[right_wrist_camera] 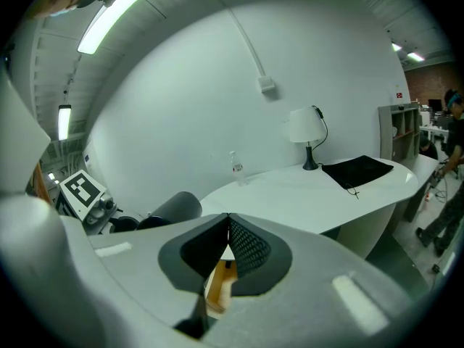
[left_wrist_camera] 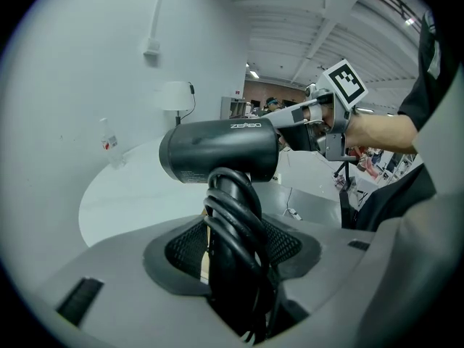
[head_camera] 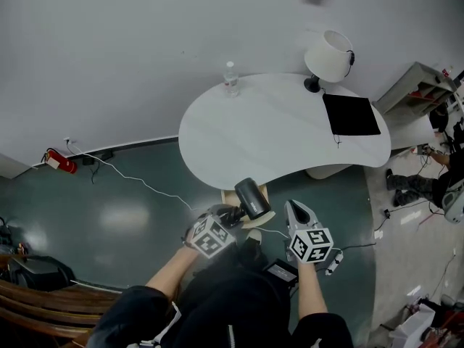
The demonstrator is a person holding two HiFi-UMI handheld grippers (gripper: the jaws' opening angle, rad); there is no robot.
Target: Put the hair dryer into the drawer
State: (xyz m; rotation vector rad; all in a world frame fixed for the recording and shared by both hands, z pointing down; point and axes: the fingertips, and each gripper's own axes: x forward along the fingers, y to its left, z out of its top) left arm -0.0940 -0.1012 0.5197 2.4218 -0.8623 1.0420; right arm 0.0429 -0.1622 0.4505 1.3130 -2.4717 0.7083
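Observation:
A black hair dryer (head_camera: 252, 198) with its cord wound round the handle is held upright in my left gripper (head_camera: 230, 216), which is shut on the handle (left_wrist_camera: 232, 230); the barrel (left_wrist_camera: 217, 151) lies crosswise above the jaws. My right gripper (head_camera: 293, 209) hovers just right of the dryer, its pads (right_wrist_camera: 243, 249) meeting at the tips with nothing between them. A light wooden drawer unit (head_camera: 262, 196) sits under the table's near edge, mostly hidden behind the dryer; a strip of its wood (right_wrist_camera: 217, 285) shows below the right jaws. The dryer's barrel (right_wrist_camera: 174, 209) shows at the left of the right gripper view.
A white curved table (head_camera: 275, 133) stands ahead with a water bottle (head_camera: 230, 78), a white lamp (head_camera: 328, 55) and a black mat (head_camera: 351, 114). A red fire extinguisher (head_camera: 59, 162) and a white cable (head_camera: 138, 181) lie on the green floor at left. Shelving (head_camera: 424, 85) stands at right.

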